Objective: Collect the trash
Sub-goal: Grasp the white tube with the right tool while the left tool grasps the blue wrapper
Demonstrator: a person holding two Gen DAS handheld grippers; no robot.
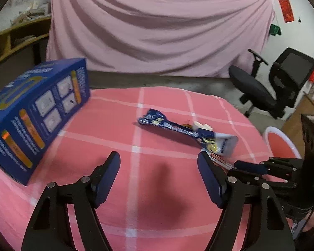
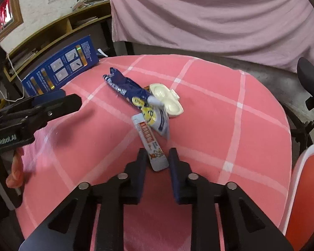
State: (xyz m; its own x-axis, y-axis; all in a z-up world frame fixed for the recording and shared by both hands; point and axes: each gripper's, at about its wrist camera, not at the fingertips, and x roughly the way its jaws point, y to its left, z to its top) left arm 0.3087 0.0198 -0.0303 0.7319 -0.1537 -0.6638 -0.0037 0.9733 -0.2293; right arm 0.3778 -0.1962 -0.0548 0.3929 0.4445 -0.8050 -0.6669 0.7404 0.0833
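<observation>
Pick-up step: right gripper (image 2: 158,156), jaws part-closed astride the small tube (image 2: 151,144) lying on the counter (image 2: 219,113), needs only closing; left gripper (image 1: 159,165) hovers with jaws wide, holding nothing.

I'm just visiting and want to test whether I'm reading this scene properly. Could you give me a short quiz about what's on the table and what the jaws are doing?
1. True or false: the left gripper has its jaws wide open with nothing between them.
2. Which item lies between the jaws of the right gripper? A) the blue box B) the small sachet C) the cream plastic lid
3. Fill in: the crumpled blue wrapper rests on a pink checked ____.

Key
1. True.
2. B; the jaws straddle its near end, though whether they already pinch it is unclear.
3. tablecloth.
</observation>
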